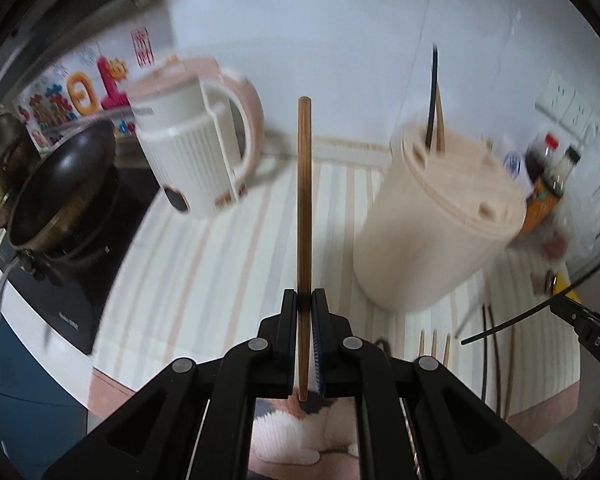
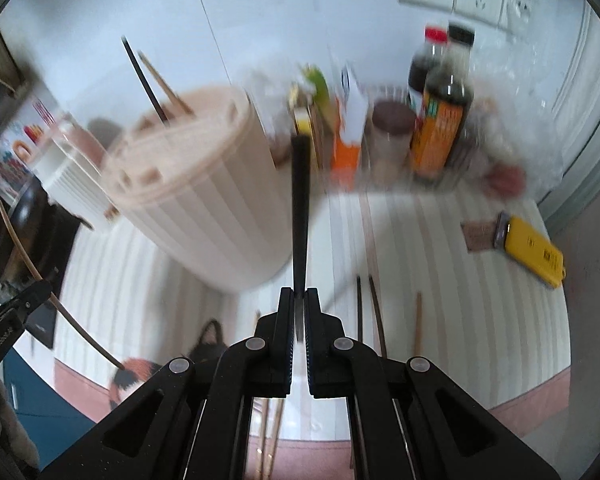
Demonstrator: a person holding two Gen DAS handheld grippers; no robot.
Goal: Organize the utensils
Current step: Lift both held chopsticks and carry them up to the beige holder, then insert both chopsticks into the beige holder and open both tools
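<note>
With both grippers' fingers clamped, left gripper [image 1: 305, 300] on a brown chopstick [image 1: 304, 200] and right gripper [image 2: 299, 298] on a black chopstick [image 2: 299, 216], we should steer each tip into a lid hole of the holder [image 1: 440, 216].

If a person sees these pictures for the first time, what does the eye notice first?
First, each gripper holds one chopstick upright: the left gripper a wooden chopstick, the right gripper a black chopstick. Next comes the beige holder on the striped mat, two chopsticks already standing in it.
</note>
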